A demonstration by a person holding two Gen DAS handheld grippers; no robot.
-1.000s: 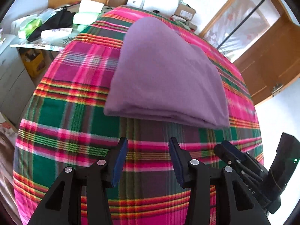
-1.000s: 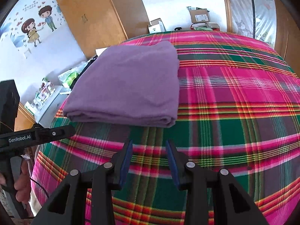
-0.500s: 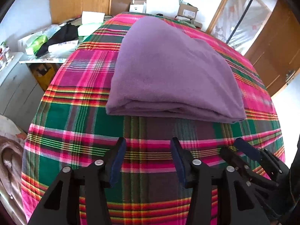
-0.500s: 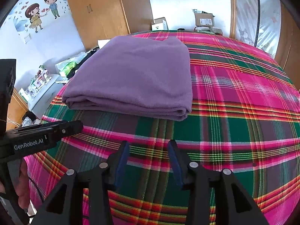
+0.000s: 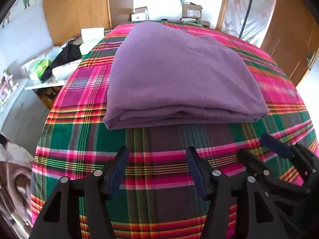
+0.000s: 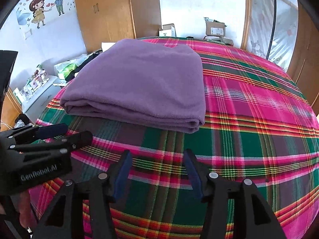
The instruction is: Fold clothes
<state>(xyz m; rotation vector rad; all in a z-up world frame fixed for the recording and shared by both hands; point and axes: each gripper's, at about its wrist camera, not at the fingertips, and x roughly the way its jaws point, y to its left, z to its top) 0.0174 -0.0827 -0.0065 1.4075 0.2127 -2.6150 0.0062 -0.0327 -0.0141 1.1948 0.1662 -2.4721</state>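
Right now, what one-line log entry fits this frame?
stage: fold appears done | folded purple fleece cloth flat on plaid bedspread | left tongs open, empty | right tongs open, empty

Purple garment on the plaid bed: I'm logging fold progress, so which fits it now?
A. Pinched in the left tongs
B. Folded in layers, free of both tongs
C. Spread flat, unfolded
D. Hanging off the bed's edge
B: the purple garment shows stacked layers along its near edge, and the left tongs and right tongs stand open short of it.

I see the purple fleece garment [image 5: 179, 75] folded into a thick, neat rectangle, its layered edges facing me, lying flat on the plaid-covered bed [image 5: 159, 159].
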